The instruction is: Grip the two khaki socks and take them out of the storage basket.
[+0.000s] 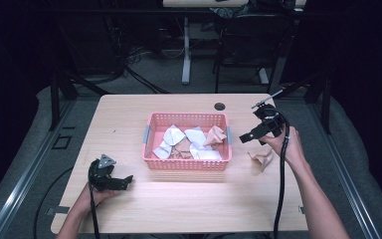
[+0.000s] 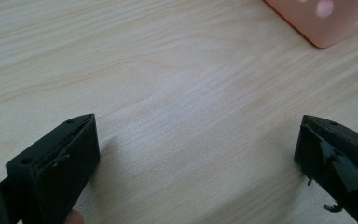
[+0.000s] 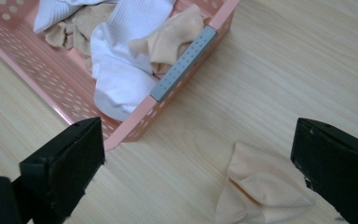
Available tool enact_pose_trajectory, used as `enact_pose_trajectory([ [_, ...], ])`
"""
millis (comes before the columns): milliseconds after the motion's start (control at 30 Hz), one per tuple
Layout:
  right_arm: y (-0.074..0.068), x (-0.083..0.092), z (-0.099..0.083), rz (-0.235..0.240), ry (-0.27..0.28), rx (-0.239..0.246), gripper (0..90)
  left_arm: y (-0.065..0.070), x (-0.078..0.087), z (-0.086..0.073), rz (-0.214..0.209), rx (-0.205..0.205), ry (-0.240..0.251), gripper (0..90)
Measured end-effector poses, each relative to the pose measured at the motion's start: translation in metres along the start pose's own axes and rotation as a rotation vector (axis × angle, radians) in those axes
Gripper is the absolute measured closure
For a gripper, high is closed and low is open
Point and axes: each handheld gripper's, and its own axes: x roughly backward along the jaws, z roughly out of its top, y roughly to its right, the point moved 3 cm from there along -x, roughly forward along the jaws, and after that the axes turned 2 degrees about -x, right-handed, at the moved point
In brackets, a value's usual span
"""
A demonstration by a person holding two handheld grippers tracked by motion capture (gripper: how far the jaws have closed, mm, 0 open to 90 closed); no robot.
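Right gripper (image 1: 251, 136) sits at 3 o'clock of the pink basket (image 1: 186, 164), raised off the tabletop (image 1: 179, 204), jaws wide apart, nothing between them. Peach sock (image 1: 262, 158) lies folded on the tabletop at roughly 5 o'clock of that gripper, just beside the basket's right end, not touching it. In the right gripper view the same sock (image 3: 261, 186) lies below the jaws, nearer the right-hand one, clear of both; basket corner with its grey handle (image 3: 184, 63) is at 11 o'clock.

Basket holds white socks (image 1: 199, 147) and more peach ones (image 1: 215, 134), piled loosely.

Left gripper (image 1: 124, 181) is at 8 o'clock of the basket, low over bare tabletop, jaws apart and empty. In the left gripper view a basket corner (image 2: 321, 23) shows at 1 o'clock.
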Motion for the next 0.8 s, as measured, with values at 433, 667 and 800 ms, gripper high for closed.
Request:
enact_pose_trajectory([
  [433, -0.025, 0.002, 0.024, 0.009, 0.013, 0.068, 0.6, 0.0, 0.0, 0.0, 0.001, 0.001, 0.0, 0.0],
  [667, -0.034, -0.002, 0.032, 0.012, 0.016, 0.089, 0.7, 0.0, 0.0, 0.0, 0.001, 0.001, 0.0, 0.1],
  [800, -0.038, -0.004, 0.035, 0.016, 0.015, 0.099, 1.0, 0.0, 0.0, 0.0, 0.001, 0.001, 0.0, 0.1],
])
